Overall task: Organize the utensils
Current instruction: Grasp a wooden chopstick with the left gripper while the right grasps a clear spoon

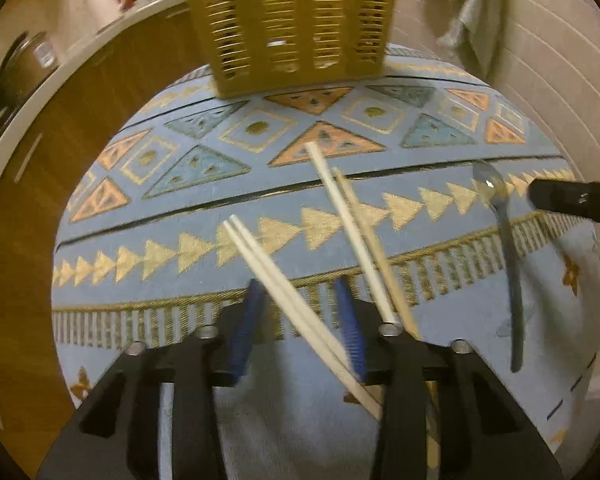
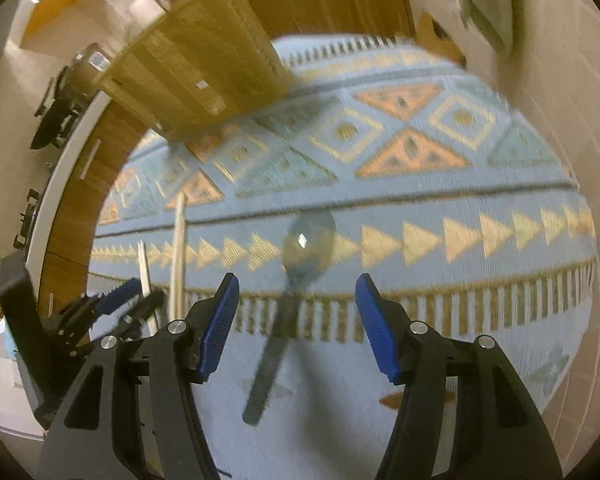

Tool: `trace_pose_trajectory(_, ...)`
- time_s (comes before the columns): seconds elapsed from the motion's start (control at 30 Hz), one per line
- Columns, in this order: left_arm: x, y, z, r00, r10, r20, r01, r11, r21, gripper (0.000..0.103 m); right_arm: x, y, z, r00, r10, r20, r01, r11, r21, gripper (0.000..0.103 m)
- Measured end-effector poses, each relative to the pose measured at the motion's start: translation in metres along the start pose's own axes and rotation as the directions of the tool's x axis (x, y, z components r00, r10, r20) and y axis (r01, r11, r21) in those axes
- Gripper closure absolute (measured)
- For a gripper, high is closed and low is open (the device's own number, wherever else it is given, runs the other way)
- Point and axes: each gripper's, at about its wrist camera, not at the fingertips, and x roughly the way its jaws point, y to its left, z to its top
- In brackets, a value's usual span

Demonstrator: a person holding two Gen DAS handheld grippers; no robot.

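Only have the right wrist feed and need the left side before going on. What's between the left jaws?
Observer: A pale chopstick pair runs diagonally between the blue pads of the left gripper. The jaws stand open around it, with no squeeze that I can see.
Operator: Other chopsticks?
Observer: A second pair lies just right of the first on the patterned cloth. Its far tips are spread apart.
Operator: Basket?
Observer: The yellow slotted basket stands upright at the cloth's far edge, straight ahead of the left jaws.
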Motion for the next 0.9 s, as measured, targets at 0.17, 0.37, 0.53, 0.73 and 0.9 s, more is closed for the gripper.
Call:
trace_pose_trajectory(0.17, -0.001, -0.004, -0.001, 0.999, -0.035, 0.026, 0.033, 0.995, 0.091, 0.09, 0.015, 0.015, -0.012, 0.998, -0.018, -0.059, 0.015, 0.999, -0.046, 0.067)
trace_pose_trajectory(0.37, -0.001, 0.011, 0.0, 0.989, -0.141, 0.032, 0.138, 0.986, 0.097, 0.092, 0.024, 0.032, -0.012, 0.994, -0.1, -0.037, 0.097, 0.992, -0.083, 0.071)
trace_pose_trajectory(0.53, 0.0, 0.02, 0.003, 0.991, -0.13, 0.029, 0.129, 0.99, 0.052, 0.092, 0.031, 0.046, -0.008, 0.985, -0.172, -0.014, 0.17, 0.978, -0.118, 0.072)
trace_pose_trajectory(0.73, 0.004, 0.026, 0.008, 0.988, -0.155, 0.004, 0.155, 0.987, 0.029, 0.09, 0.036, 0.054, -0.008, 0.968, -0.249, 0.01, 0.248, 0.958, -0.142, 0.083)
trace_pose_trajectory(0.9, 0.006, 0.021, 0.013, 0.992, -0.123, -0.023, 0.124, 0.991, 0.057, 0.088, 0.038, 0.06, -0.008, 0.955, -0.297, 0.023, 0.297, 0.939, -0.172, 0.089)
